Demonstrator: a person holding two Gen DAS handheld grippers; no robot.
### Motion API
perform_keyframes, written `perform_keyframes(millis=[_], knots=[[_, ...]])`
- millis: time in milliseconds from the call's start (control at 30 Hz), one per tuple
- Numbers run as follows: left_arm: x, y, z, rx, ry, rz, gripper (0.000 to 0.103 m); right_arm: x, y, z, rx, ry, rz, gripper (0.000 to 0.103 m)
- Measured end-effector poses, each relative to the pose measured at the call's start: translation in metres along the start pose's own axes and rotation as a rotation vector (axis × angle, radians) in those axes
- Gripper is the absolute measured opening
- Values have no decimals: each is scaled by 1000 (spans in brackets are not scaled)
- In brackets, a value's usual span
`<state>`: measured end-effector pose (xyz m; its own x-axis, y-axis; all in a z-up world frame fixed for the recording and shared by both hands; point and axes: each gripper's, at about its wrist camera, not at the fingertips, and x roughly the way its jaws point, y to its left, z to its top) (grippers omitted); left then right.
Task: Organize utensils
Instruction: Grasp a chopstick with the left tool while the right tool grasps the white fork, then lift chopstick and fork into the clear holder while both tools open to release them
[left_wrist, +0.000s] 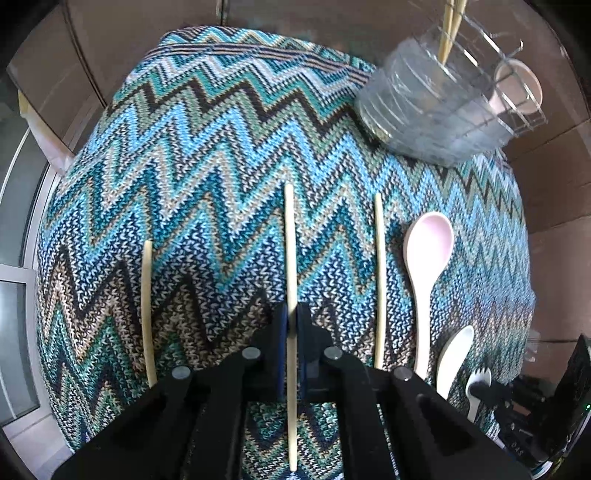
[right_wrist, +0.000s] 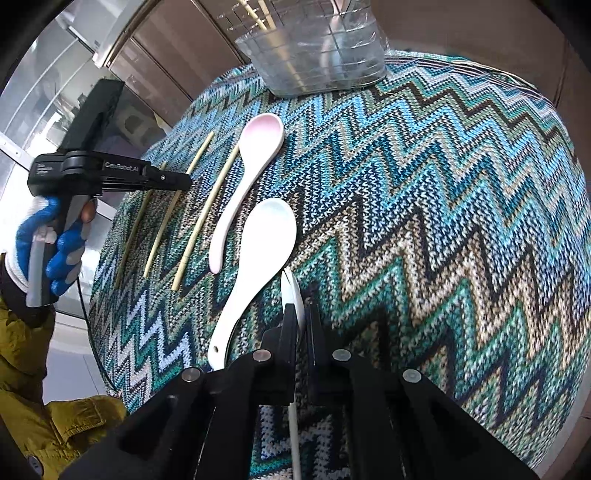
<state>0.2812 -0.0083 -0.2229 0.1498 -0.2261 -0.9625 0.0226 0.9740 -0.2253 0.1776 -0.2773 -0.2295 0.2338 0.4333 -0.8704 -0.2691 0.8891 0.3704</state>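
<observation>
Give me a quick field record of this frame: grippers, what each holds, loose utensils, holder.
left gripper: shut on chopstick
right gripper: shut on white fork
loose chopsticks: two, one either side of the held one
loose spoons: pink spoon, white spoon, side by side
holder: clear divided organizer, chopsticks standing in it
surface: zigzag knit cloth

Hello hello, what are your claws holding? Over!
Left gripper shut on chopstick. Right gripper shut on fork. Holder path clear.
</observation>
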Motion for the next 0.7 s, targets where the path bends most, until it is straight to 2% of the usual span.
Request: perform_keyframes(millis=[300, 400, 600, 700], knots=[[-40, 17, -25, -32, -74, -51, 5, -51, 0, -37, 20, -131, 16, 4], [-57, 22, -33, -29, -107, -76, 5, -67, 7, -39, 18, -185, 17, 4], [-90, 11, -31, -22, -207, -140, 5, -88, 29, -18, -6, -301, 9, 4], [-121, 8, -25, -25, -289, -184, 5, -115, 44, -3, -38, -401, -12, 4]])
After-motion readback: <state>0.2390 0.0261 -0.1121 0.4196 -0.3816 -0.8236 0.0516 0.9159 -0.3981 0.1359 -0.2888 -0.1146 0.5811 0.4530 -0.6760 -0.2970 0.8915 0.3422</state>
